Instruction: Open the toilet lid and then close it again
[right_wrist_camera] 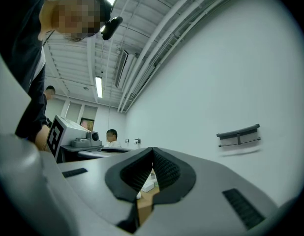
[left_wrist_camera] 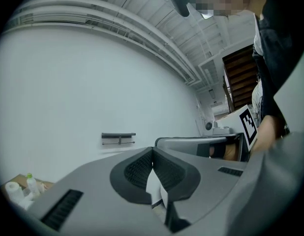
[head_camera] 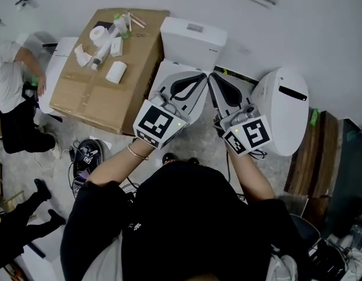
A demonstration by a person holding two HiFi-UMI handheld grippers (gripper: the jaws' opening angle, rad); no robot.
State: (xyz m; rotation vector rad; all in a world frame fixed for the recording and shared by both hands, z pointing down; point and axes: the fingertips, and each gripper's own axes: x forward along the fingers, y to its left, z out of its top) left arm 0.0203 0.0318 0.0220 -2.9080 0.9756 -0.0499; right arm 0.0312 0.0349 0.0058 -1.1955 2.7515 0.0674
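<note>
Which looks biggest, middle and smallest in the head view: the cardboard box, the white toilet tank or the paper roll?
1. Cardboard box, clearly the largest.
2. Toilet tank, in the middle.
3. Paper roll, smallest by far.

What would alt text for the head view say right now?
Seen from above, a person holds the left claw and right claw, both shut and empty, over a white toilet. A cardboard box with paper rolls sits to the left.

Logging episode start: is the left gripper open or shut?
Shut. The left gripper has its pads meeting at the tips in its own view, nothing between them.
</note>
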